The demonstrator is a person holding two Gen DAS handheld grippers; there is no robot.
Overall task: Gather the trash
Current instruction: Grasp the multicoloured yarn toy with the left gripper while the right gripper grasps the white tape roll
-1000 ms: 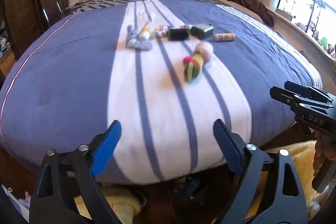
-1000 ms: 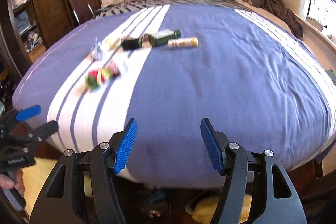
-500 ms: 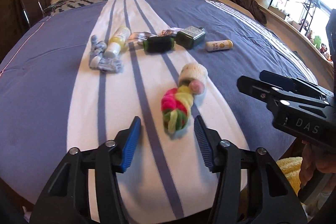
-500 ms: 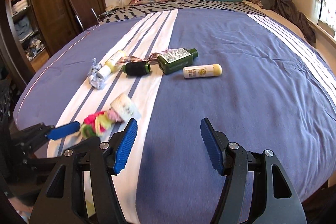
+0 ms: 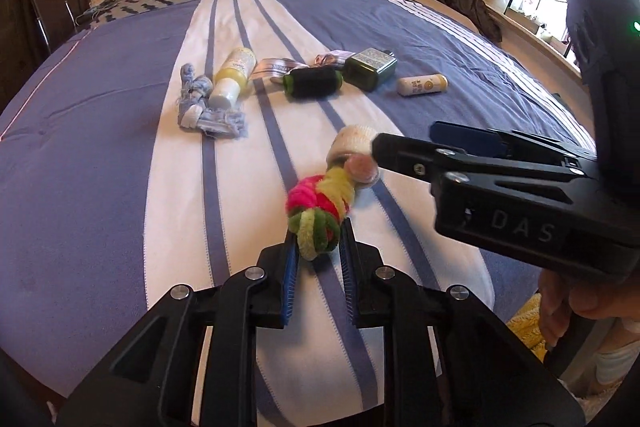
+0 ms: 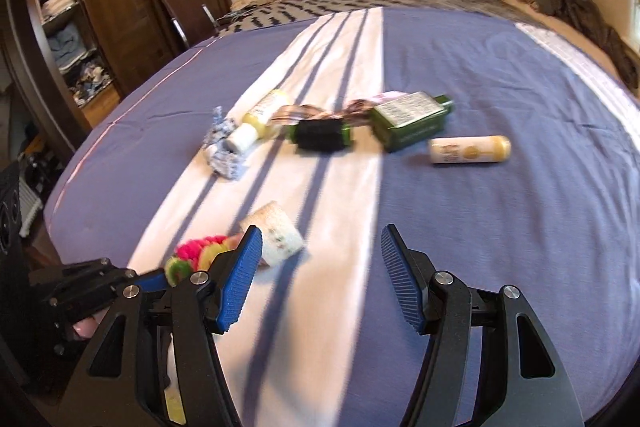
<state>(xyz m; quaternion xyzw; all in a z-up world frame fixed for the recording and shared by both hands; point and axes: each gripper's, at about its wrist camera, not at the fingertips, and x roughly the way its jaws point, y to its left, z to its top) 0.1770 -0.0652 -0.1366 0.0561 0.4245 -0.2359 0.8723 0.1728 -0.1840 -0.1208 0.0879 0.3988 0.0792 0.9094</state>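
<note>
The only legible lettering is "DAS", in pale capitals on the black side plate of the right gripper (image 5: pixel 404 147), seen in the left wrist view just right of the knotted rope toy (image 5: pixel 318 211). Beyond the toy, the green bottle (image 5: pixel 370 67) carries a printed label, and the small white and yellow tube (image 5: pixel 422 85) to its right bears a round emblem with lines of print; on both the print is too small and blurred to read in either view.

Bare bedspread (image 6: pixel 500 227) lies open rightward — bottles (image 6: pixel 408 123) and cloth scraps (image 6: pixel 224 151) crowd the far middle.
</note>
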